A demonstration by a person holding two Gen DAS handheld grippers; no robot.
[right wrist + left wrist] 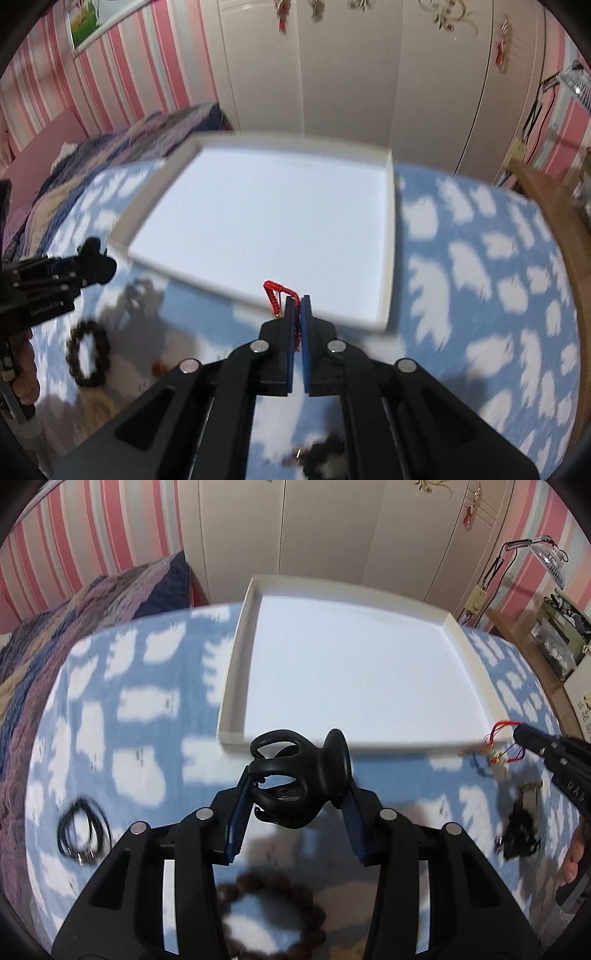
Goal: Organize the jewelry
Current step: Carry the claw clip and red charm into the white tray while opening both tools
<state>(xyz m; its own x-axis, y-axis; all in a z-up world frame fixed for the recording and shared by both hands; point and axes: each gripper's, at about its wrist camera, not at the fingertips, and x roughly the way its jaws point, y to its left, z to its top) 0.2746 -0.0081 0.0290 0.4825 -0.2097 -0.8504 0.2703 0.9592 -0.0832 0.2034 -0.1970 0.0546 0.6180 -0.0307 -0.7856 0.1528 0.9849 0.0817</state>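
Left tongs (pixel 295 775) around black hair claw (pixel 299 775), "DAS" lettering on right tongs (pixel 517 734).

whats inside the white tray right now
Nothing visible: the white tray shows only bare floor. The left tongs and black hair claw hide part of its near edge.

Little can be read. In the left wrist view, the right gripper (pixel 517 734) carries pale raised letters on its side that look like "DAS", cut off at the frame edge. In the right wrist view, the left gripper (pixel 99 264) has a small white label on its body, too blurred to make out. No numbers or signs are legible elsewhere.
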